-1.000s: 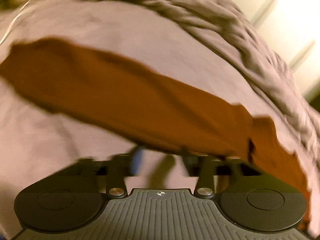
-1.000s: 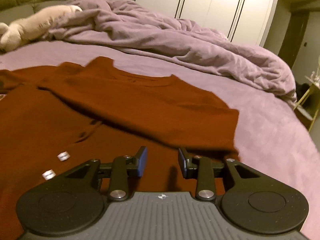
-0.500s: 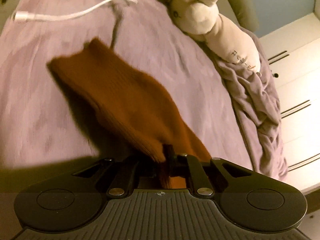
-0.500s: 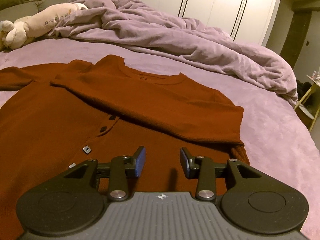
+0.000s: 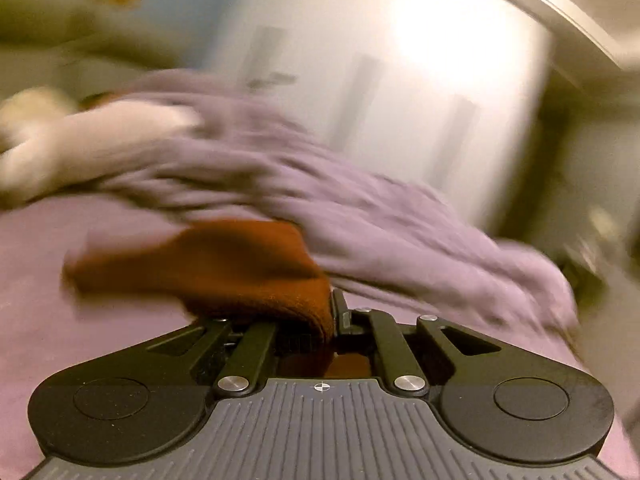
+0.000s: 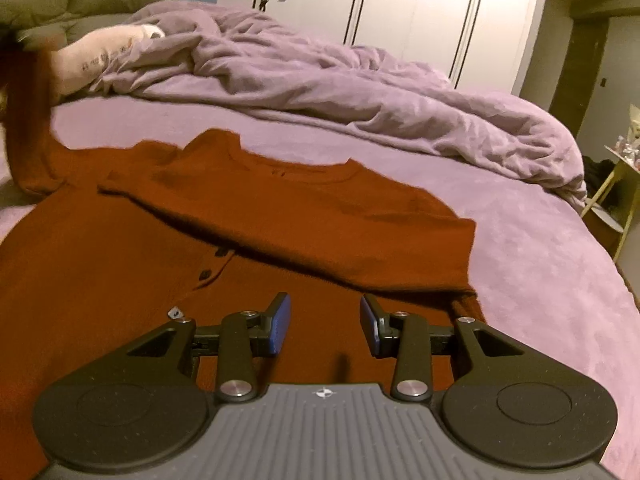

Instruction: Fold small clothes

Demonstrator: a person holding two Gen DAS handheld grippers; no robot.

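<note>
Rust-brown knit cardigan [image 6: 200, 272] lies spread on the purple bed [image 6: 540, 280]; left gripper [image 5: 332, 320] pinches its sleeve [image 5: 224, 268], right gripper [image 6: 324, 320] spread above the hem.

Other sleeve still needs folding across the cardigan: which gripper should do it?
Left. The left gripper is already shut on the rust sleeve, lifted off the bed. The right gripper hovers open over the cardigan, holding nothing.

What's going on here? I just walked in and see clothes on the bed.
A person is folding a rust-brown cardigan on the purple bed. The left tongs are shut on its sleeve, lifted off the bed. The right tongs hover open over the cardigan's body, gripping nothing. One sleeve already lies folded across the chest.
</note>
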